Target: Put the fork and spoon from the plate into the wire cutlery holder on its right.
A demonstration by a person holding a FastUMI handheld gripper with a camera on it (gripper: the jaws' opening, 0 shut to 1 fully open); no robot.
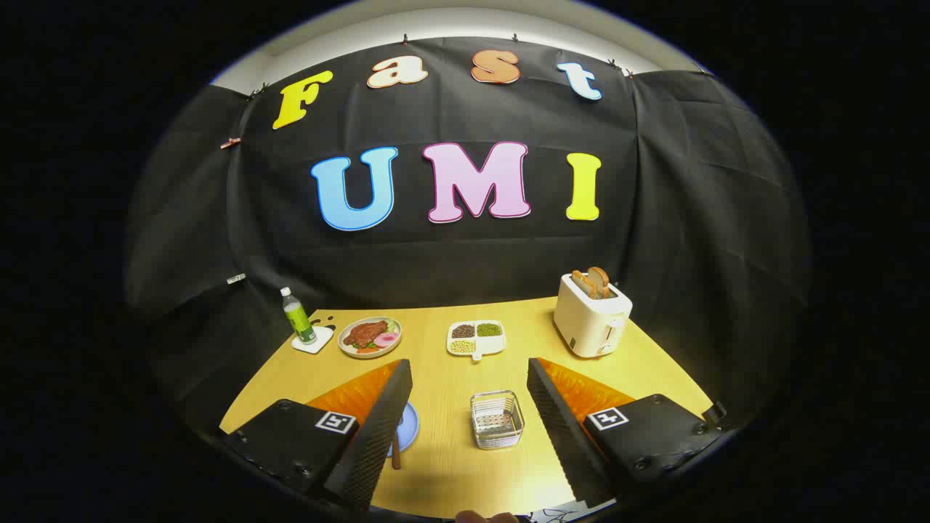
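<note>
My jaws (465, 428) hang wide open and empty above the counter (443, 472). The wire holder (497, 420) looks empty; a brown handle (397, 454) rests on the blue plate (408, 427) behind my left finger, so nothing seems moved.

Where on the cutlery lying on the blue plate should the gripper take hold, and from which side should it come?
Judging from this view, grip the brown handle that sticks out past the near rim of the blue plate. It overhangs the table, so the open gripper could come down from above, jaws straddling it. The rest is hidden behind one finger.
</note>
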